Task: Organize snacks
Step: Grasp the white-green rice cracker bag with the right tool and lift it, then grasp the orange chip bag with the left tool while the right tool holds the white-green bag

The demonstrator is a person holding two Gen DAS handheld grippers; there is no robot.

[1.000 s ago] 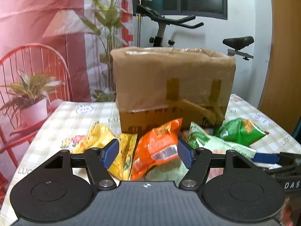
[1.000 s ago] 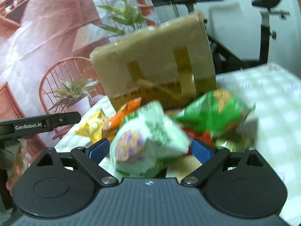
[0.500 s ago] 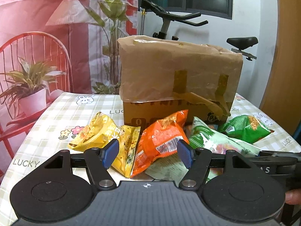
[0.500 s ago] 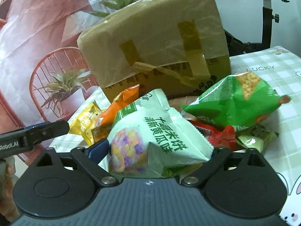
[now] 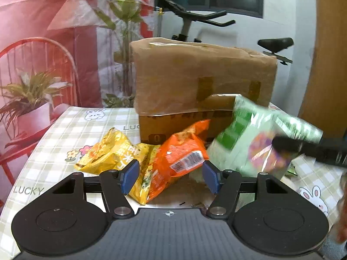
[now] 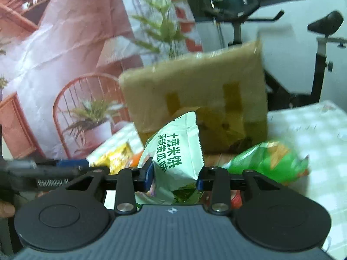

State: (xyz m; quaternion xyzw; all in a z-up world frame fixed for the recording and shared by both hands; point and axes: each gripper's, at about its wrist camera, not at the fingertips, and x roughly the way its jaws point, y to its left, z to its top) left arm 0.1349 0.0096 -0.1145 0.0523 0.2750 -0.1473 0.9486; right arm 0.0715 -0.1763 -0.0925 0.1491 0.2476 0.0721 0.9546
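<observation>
Your right gripper (image 6: pixel 175 176) just closed on the pale green packet (image 6: pixel 176 151), lifted off the pile near the cardboard box (image 6: pixel 195 95). Left gripper (image 5: pixel 169 176) open around the orange packet (image 5: pixel 180 158). Next: carry it over the box rim.

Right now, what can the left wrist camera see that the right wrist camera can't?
Only the left wrist view shows the crinkly orange snack packet whole, lying between the open left gripper, and a white bunny print on the checked tablecloth.

Only the right wrist view shows the bright green snack bag on the table.

Both show the right gripper, whose jaws have just been closing, shut on the pale green rice-cracker bag, the yellow packet and the brown cardboard box.
</observation>
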